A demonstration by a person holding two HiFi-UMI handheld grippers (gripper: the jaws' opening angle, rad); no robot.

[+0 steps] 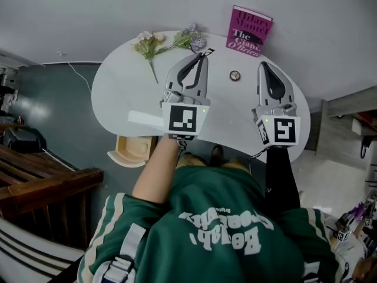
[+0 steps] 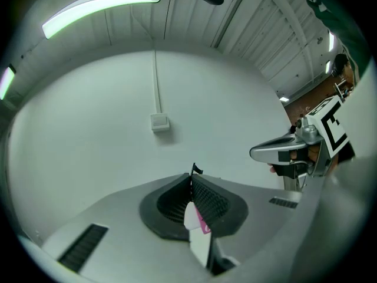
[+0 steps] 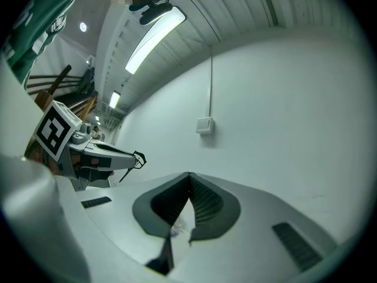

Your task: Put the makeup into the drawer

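At the far left, a pale wooden drawer (image 1: 132, 149) stands pulled out from under the edge of the white tabletop (image 1: 118, 87); what is inside it cannot be made out. On the tabletop's far side lies a spray of artificial flowers (image 1: 156, 43).

Next comes the left gripper (image 1: 203, 55), raised above the tabletop and pointing roughly level toward the wall. Its jaws are pressed together, and a thin black piece (image 1: 207, 52) sticks out from their very tip. The left gripper view shows the same closed pads (image 2: 206, 202) with the black piece (image 2: 196, 170) poking up above them; what it is cannot be told.

A small round case (image 1: 235, 75) rests alone on the tabletop between the two grippers, touched by neither. Behind it, a pink book (image 1: 249, 31) leans against the wall.

At the right, the right gripper (image 1: 263, 65) is also held above the tabletop, its jaws together with nothing clamped between them.
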